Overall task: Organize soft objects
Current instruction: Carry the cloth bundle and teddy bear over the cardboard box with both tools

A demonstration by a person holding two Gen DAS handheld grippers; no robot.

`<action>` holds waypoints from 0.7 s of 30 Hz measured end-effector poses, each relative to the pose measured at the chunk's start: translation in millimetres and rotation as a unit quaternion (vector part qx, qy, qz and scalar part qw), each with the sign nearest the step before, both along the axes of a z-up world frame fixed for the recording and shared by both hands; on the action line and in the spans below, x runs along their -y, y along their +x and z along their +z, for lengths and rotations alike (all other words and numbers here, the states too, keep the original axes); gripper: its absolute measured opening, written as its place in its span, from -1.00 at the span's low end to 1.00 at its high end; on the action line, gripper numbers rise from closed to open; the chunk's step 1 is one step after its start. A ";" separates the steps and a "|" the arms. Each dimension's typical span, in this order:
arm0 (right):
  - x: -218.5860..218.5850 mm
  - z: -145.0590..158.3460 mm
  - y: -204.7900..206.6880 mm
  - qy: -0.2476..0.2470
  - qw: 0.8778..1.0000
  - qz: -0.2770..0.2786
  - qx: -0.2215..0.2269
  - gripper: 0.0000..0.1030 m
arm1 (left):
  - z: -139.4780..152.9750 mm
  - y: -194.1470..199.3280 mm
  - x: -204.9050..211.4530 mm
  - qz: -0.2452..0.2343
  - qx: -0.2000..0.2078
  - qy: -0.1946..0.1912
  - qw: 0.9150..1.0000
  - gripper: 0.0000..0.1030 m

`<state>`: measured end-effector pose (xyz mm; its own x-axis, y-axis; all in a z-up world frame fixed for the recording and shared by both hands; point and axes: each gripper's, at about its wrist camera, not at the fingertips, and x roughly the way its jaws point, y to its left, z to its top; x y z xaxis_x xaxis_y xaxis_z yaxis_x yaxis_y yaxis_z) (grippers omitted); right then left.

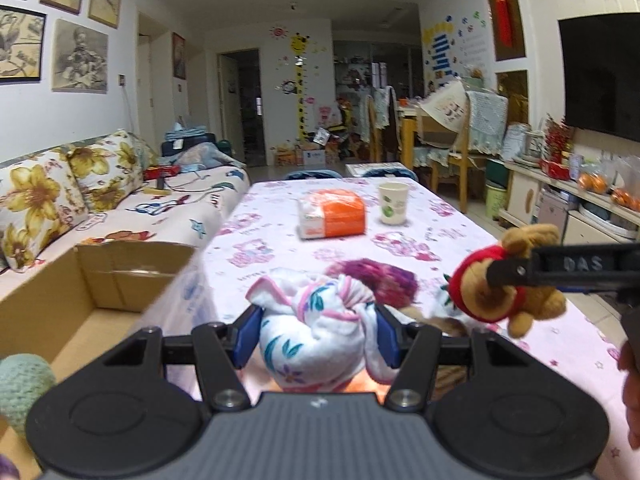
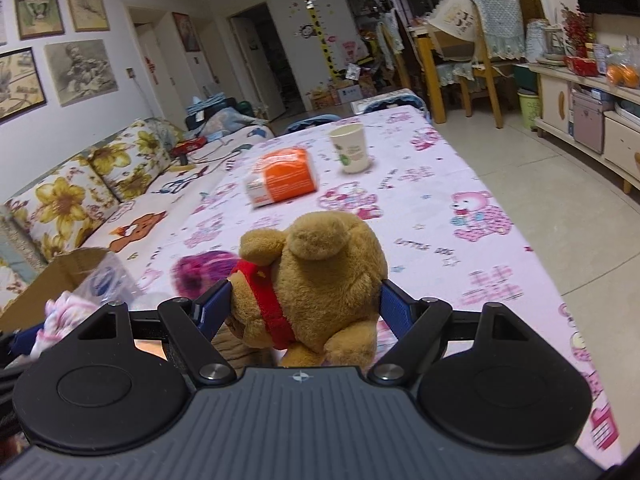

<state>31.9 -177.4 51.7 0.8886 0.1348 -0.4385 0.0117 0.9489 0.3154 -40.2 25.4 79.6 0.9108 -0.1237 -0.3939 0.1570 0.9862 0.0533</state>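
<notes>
My left gripper [image 1: 316,330] is shut on a knotted white cloth bundle [image 1: 316,336] with pink trim and teal leaves, held above the table's near left edge. My right gripper [image 2: 306,306] is shut on a brown plush bear [image 2: 320,276] in a red shirt; in the left wrist view the same bear [image 1: 504,284] hangs at the right in black fingers [image 1: 520,270]. A purple fuzzy ball [image 1: 380,280] lies on the pink tablecloth [image 1: 460,216] just behind the bundle. An open cardboard box [image 1: 72,292] stands low at the left, beside the table.
An orange tissue pack [image 1: 332,214] and a paper cup [image 1: 393,202] stand farther back on the table. A green knitted item [image 1: 22,384] lies at the box's near corner. A floral sofa [image 1: 80,192] runs along the left; chairs and a cabinet [image 2: 580,112] stand at the right.
</notes>
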 end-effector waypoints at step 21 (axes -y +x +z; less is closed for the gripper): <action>-62.4 19.6 23.9 -0.011 0.992 0.121 0.029 0.91 | 18.2 20.4 -90.8 0.139 0.030 -0.027 0.989 0.14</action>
<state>55.8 -115.1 71.3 0.8551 0.3376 -0.3936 -0.2339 0.9285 0.2883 -19.9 116.2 97.9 0.9341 0.1164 -0.3374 -0.1236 0.9923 0.0002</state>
